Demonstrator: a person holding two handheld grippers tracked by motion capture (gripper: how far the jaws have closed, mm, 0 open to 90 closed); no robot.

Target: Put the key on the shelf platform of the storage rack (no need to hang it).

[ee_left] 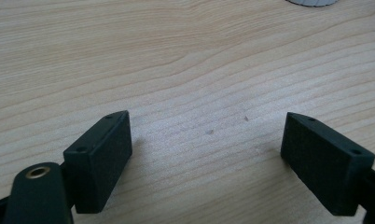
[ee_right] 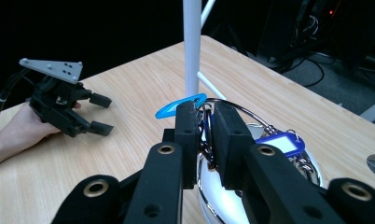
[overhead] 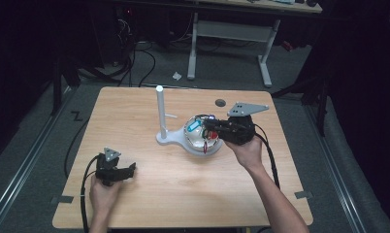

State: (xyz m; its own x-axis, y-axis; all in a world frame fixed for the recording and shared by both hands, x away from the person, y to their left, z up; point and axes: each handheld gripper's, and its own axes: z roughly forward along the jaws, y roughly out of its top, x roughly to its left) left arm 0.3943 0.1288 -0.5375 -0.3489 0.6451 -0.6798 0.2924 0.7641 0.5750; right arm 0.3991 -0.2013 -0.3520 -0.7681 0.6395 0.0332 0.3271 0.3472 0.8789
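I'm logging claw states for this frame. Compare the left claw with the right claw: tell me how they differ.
The left claw stands wide open with nothing but bare table between its jaws; the right claw is shut on a key ring with a light blue tag. The left claw sits low at the table's near edge, apart from the work; the right claw is over the shiny bowl beside the white post. Both are black, two-jawed and hand-held.

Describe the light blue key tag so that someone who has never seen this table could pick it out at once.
Start at the white stand with its tall upright post, mid-table. Beside its base sits a shiny metal bowl of keys and tags, where the right claw is shut on a key ring. The light blue key tag pokes over the bowl's rim nearest the post, paler than the dark blue, white-labelled tag.
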